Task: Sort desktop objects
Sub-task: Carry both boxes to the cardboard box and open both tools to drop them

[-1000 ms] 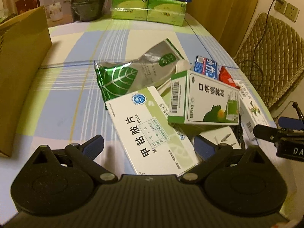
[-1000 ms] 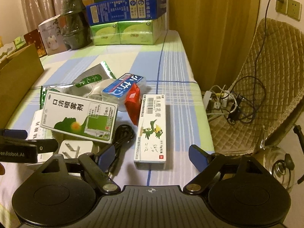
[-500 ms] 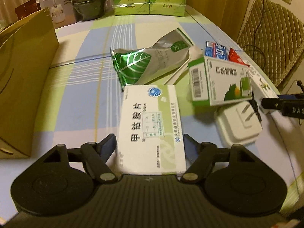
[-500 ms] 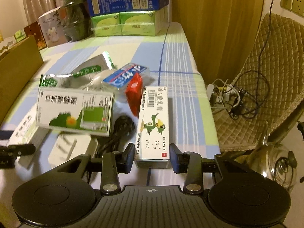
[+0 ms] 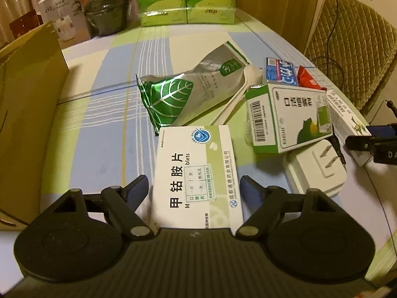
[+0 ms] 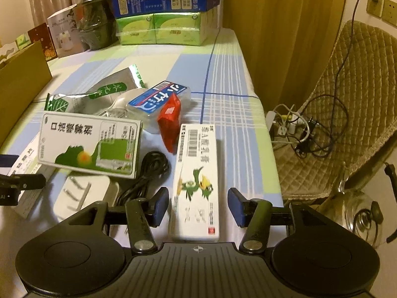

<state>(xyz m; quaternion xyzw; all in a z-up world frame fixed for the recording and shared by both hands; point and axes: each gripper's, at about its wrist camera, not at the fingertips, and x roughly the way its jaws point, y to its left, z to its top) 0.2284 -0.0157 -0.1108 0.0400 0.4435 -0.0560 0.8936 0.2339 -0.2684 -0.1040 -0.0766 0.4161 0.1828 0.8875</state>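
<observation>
My left gripper [image 5: 194, 186] is shut on the near end of a white tablet box [image 5: 196, 164], one pad against each long side. Behind it lie a green-leaf foil pouch [image 5: 188, 89], a green-and-white spray box [image 5: 290, 119] and a white plug adapter [image 5: 315, 166]. In the right wrist view, the jaws of my right gripper [image 6: 197, 207] are opening. A long white ointment box [image 6: 197, 173] lies between them with a gap at each pad. Left of it are a coiled black cable [image 6: 148, 171], a red packet [image 6: 170, 121] and a blue-labelled clear case [image 6: 158, 101].
An open cardboard box [image 5: 27, 114] stands along the table's left side. Green cartons [image 5: 186, 10] and a dark bottle [image 5: 106, 7] line the back. Past the table's right edge are a quilted chair [image 6: 347, 99], a power strip with cables [image 6: 290, 124] and a glass kettle [image 6: 357, 208].
The left jaws closed on the tablet box, which slid out from under the spray box. The right jaws narrowed around the ointment box, then widened again.
</observation>
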